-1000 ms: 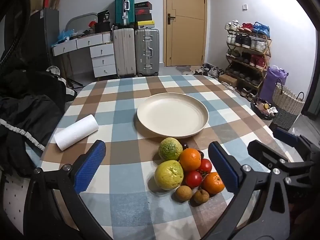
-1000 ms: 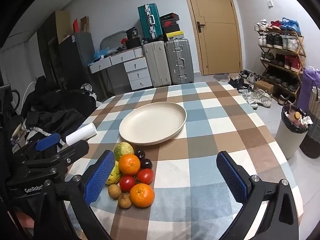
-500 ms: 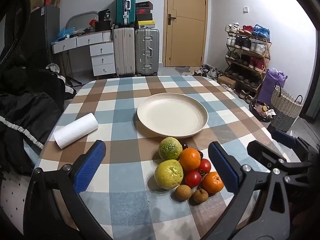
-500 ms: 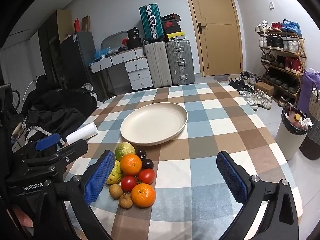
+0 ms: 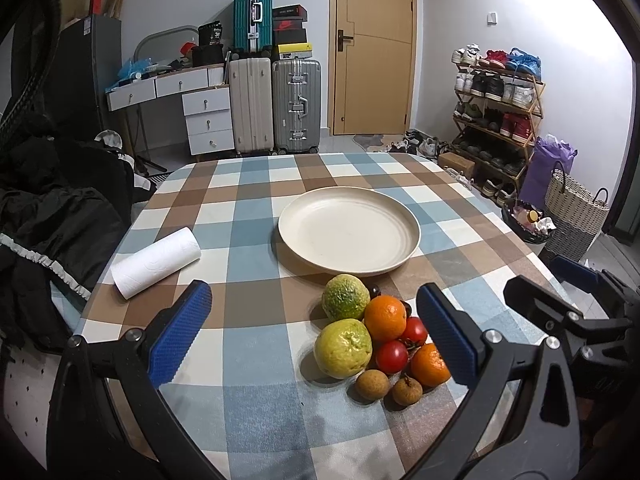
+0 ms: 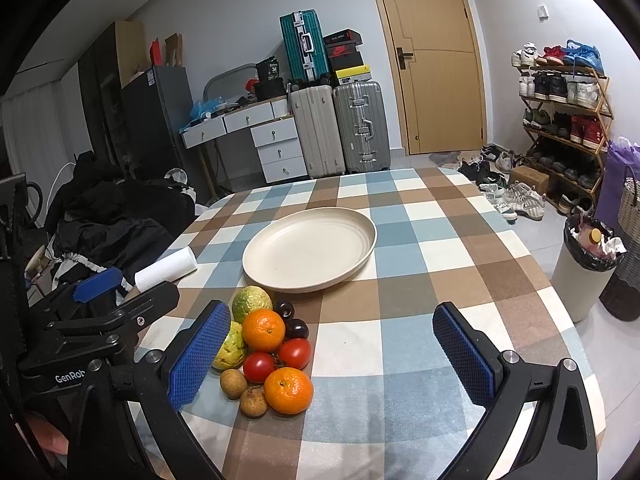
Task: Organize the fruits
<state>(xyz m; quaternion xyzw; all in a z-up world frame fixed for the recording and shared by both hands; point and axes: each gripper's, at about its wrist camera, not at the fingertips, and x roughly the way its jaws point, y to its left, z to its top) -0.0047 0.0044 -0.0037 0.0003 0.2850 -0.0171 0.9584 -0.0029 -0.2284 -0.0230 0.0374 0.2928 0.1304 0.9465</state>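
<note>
A pile of fruit lies on the checked tablecloth just in front of an empty cream plate [image 5: 349, 234] [image 6: 310, 249]. It holds two green-yellow citrus [image 5: 343, 347] [image 6: 251, 299], two oranges [image 5: 385, 317] [image 6: 288, 390], two tomatoes [image 5: 391, 356] [image 6: 259, 367], dark cherries [image 6: 296, 328] and two small brown fruits [image 5: 372, 385] [image 6: 233, 383]. My left gripper [image 5: 316, 334] is open and empty, held above the table just before the pile. My right gripper [image 6: 332, 354] is open and empty, to the right of the pile.
A white paper roll [image 5: 156, 262] [image 6: 166, 270] lies at the table's left side. Dark clothes [image 5: 48, 208] are heaped left of the table. A bin [image 6: 586, 268] and a woven basket [image 5: 574, 210] stand on the floor at the right. Suitcases and a shoe rack line the walls.
Both grippers have drifted slightly, so the views shift a little. The fruit, plate and roll have not moved. Both grippers stay open.
</note>
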